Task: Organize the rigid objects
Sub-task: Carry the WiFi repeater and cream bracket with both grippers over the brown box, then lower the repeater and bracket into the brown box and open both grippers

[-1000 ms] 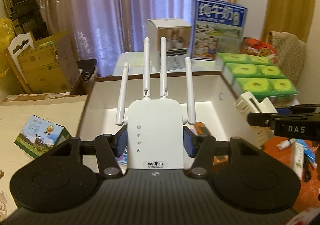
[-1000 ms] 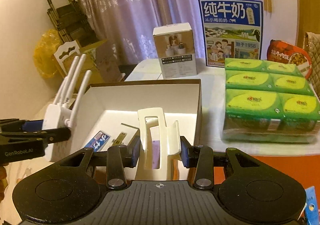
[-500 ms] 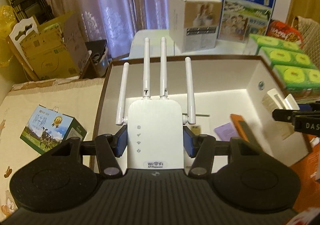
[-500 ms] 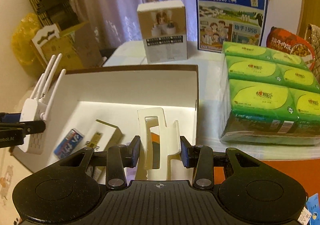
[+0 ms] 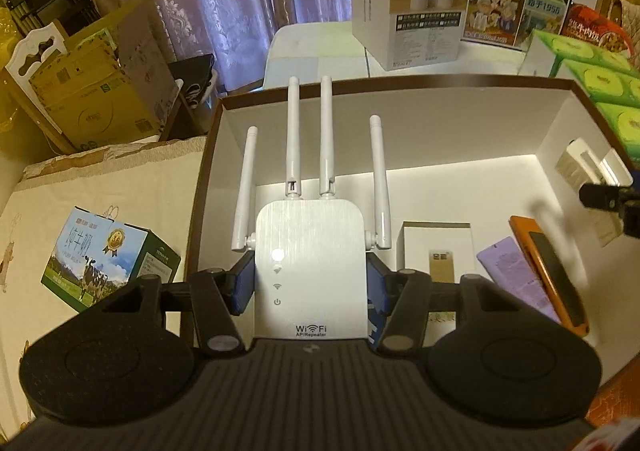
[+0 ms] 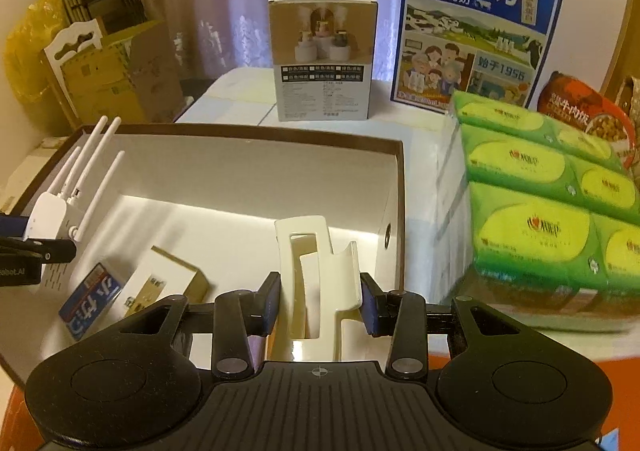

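Left gripper (image 5: 311,289) is pinching a smooth white WiFi repeater (image 5: 311,271), four antennas upright, over the left end of the brown-rimmed white box (image 5: 400,85). Bare floor is showing mid-box. Right gripper (image 6: 319,309) is clamping a glossy cream plastic holder (image 6: 316,275) by the right wall.

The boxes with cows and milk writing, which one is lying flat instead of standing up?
The small green-sided milk carton, lying on the cream cloth left of the big white box. The other, the tall blue milk box, stands upright at the back.
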### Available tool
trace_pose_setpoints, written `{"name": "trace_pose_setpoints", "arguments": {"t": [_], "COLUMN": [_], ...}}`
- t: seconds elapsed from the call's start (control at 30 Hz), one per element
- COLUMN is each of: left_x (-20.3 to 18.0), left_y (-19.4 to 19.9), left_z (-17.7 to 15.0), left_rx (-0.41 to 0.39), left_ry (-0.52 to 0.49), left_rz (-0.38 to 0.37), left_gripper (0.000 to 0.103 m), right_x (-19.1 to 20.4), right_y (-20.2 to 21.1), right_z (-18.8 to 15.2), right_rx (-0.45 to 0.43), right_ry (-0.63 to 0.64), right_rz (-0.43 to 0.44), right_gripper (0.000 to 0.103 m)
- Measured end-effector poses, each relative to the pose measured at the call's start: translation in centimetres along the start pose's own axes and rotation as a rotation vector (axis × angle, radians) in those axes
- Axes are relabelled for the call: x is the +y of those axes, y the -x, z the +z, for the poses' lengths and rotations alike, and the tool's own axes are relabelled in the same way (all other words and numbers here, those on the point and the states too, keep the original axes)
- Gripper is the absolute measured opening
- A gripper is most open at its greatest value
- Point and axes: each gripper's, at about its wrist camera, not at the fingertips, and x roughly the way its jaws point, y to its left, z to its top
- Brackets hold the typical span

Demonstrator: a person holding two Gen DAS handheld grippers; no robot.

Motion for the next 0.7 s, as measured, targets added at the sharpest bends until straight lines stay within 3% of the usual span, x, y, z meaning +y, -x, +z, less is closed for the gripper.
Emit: {"name": "trace_pose_setpoints", "arguments": {"t": [0.37, 0.7], "left_x": [0.3, -0.2], "left_y": [-0.1, 1.2], "left_z": [0.4, -0.4], "left_rx": [-0.028, -0.031], "left_ry": [-0.008, 0.004], "left_rz": [0.000, -0.038], "left_gripper": [0.053, 0.056], "right_x": [-0.4, -0.4], "right_y": [-1.1, 0.1], "right_z": [1.0, 0.0], "right_rx": [-0.023, 0.000], "right_ry": [-0.016, -0.026], "right_rz": [-0.004, 0.050], "right_gripper": [0.038, 0.046]}}
